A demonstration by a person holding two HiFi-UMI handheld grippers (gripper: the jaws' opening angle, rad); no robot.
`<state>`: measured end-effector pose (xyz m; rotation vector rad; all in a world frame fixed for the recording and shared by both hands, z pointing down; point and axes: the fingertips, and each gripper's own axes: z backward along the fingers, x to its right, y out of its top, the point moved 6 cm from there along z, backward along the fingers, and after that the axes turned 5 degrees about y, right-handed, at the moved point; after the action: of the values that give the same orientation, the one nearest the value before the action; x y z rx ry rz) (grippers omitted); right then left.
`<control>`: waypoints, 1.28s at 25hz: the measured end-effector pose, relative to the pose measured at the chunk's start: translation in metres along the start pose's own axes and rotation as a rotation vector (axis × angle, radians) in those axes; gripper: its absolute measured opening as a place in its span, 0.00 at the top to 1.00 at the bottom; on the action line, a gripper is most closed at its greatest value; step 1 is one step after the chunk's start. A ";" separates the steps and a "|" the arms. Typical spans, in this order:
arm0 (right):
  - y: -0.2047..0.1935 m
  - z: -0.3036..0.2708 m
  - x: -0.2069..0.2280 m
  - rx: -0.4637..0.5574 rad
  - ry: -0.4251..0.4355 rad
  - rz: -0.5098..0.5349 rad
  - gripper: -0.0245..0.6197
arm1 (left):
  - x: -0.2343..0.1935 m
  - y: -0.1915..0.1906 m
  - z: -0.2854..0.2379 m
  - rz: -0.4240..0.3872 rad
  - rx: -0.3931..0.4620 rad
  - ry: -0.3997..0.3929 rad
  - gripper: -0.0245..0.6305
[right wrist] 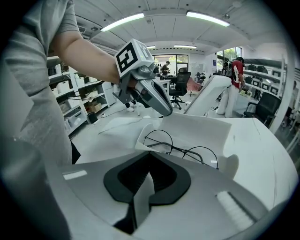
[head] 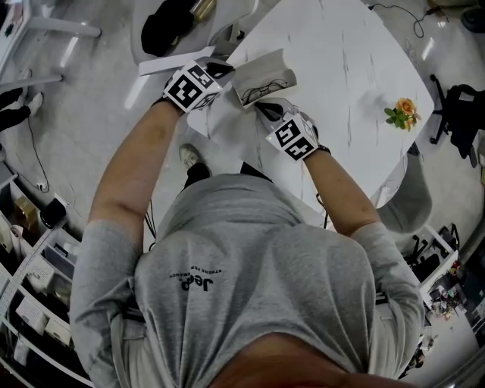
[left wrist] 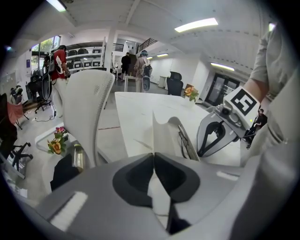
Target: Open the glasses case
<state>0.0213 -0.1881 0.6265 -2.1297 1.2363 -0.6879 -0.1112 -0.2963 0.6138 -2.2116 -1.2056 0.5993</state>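
A white glasses case [head: 267, 70] lies open near the corner of the white table [head: 341, 61], with thin black round glasses [right wrist: 180, 147] inside it. My left gripper [head: 229, 70] is shut on the raised lid flap [left wrist: 158, 133], whose thin edge runs straight between its jaws. The right gripper [head: 263, 109] is shut on the case's near front flap [right wrist: 140, 187], which passes down between its pads. In the right gripper view the left gripper [right wrist: 165, 110] pinches the lid [right wrist: 201, 126] from the far side. From the left gripper view the right gripper [left wrist: 206, 151] sits at the case's other side.
A small orange flower [head: 402, 112] stands on the table's right side. A white mesh chair [left wrist: 86, 108] is just beyond the table corner, with a black bag [head: 168, 23] and a bottle [left wrist: 78, 157] on its seat. Shelves line the left; people stand far off.
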 end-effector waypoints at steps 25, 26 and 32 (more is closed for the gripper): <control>0.097 0.074 0.015 0.197 -0.051 -0.066 0.95 | 0.014 0.042 0.128 0.173 0.405 0.112 0.67; 0.107 0.080 0.015 0.217 -0.058 -0.061 0.95 | 0.013 0.042 0.142 0.190 0.434 0.123 0.67; 0.180 0.107 0.004 0.335 -0.073 -0.008 0.95 | 0.006 0.033 0.236 0.271 0.589 0.214 0.67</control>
<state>-0.0103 -0.2404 0.4265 -1.8670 0.9958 -0.7552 -0.2320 -0.2471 0.4139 -1.8729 -0.5291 0.6956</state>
